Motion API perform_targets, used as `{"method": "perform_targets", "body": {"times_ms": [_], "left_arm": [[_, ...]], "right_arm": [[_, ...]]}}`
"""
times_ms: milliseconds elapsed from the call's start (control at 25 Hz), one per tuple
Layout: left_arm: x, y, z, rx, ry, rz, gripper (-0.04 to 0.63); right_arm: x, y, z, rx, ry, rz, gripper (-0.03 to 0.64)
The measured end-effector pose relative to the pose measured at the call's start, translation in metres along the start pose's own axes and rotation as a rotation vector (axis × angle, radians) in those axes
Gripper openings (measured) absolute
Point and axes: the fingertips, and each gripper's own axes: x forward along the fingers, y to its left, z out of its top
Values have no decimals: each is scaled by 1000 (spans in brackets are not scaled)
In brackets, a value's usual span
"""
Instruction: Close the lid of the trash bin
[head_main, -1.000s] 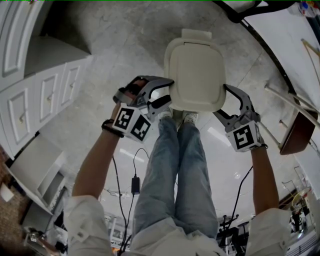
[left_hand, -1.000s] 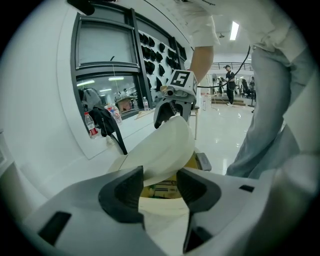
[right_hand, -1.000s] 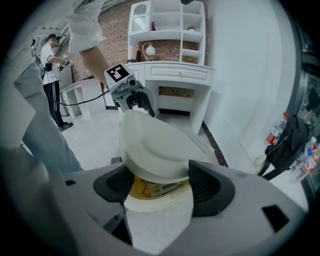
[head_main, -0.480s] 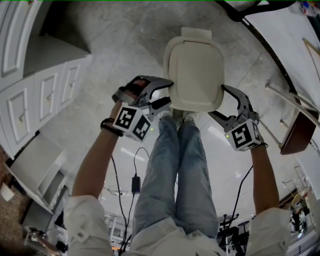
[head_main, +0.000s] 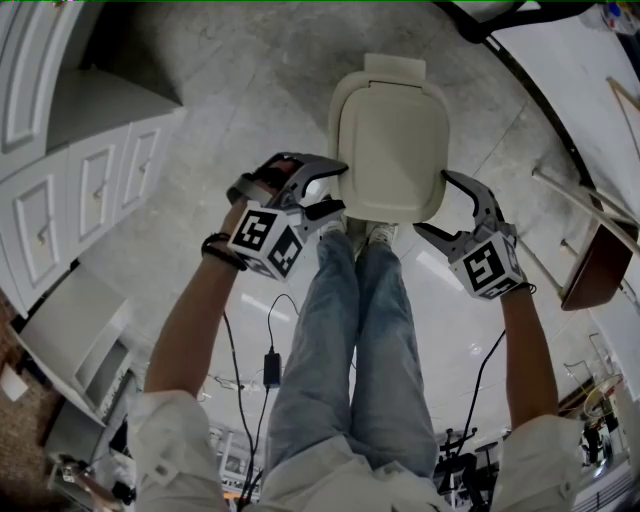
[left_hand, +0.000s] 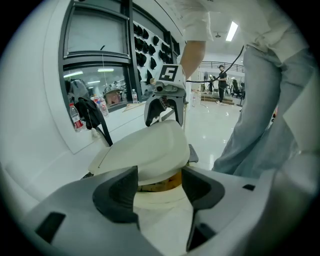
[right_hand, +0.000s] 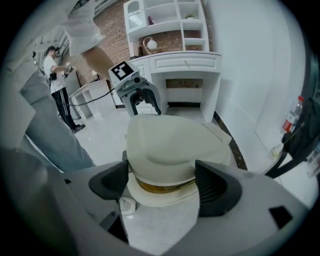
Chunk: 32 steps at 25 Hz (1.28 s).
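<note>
The left gripper (head_main: 337, 188) hangs at the 8 o'clock edge of the cream trash bin (head_main: 395, 68), released: its jaws have just been opening, and the rim of the lid (head_main: 390, 140) lies between the pads without being pinched. The bin stands on the pale floor (head_main: 250, 80) at 12 o'clock from the person's feet, its lid lowered almost flat over a thin amber gap. At the 4 o'clock edge the right gripper (head_main: 435, 202) is likewise released, its jaws just opened wider around the lid's rim.

Staged showroom-lab: white cabinets (head_main: 100, 185), glossy floor (head_main: 440, 325).
</note>
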Motion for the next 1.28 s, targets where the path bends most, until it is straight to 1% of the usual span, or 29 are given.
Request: {"method": "perform_targets", "body": {"times_ms": [200,240,320,360,440,480,600,680,840,920,960,1040,1280], "left_arm": [[4,-3,-3,-7,6,-28,288],[4,-4,-4,-12,9,-42,290],[4,-9,-6,-37,19,-95,294],[5,-12,-8,-53,25,-124,259],[8,-15,-11,-58,34,-146,255],[10,-14,-12,-62,35,-144,251],[12,-12,-14,-108,27,-138,229],[14,-11,-15,-131,29,-136,223],[18,-11,-16,-150,51,-130,215],[19,-10,-17,-171,53,-127,206],[19,-10,-17,-185,51,-125,193],[19,-9,-18,-207,51,-121,115],[26,-10,-22,-185,96,-105,71]], "right_arm": [[5,2,-4,29,-1,16,428],[6,2,-4,35,1,21,426],[7,3,-7,66,18,39,426],[8,3,-8,91,24,49,425],[12,1,-9,118,13,54,417],[14,1,-9,120,11,52,419],[19,-1,-10,138,8,41,413],[18,-4,-10,159,1,24,390],[18,-12,-12,184,8,-8,321],[20,-14,-13,185,17,-14,308],[21,-13,-13,182,23,-15,304],[24,-11,-14,171,38,-19,291],[29,-4,-14,145,59,-26,244]]}}
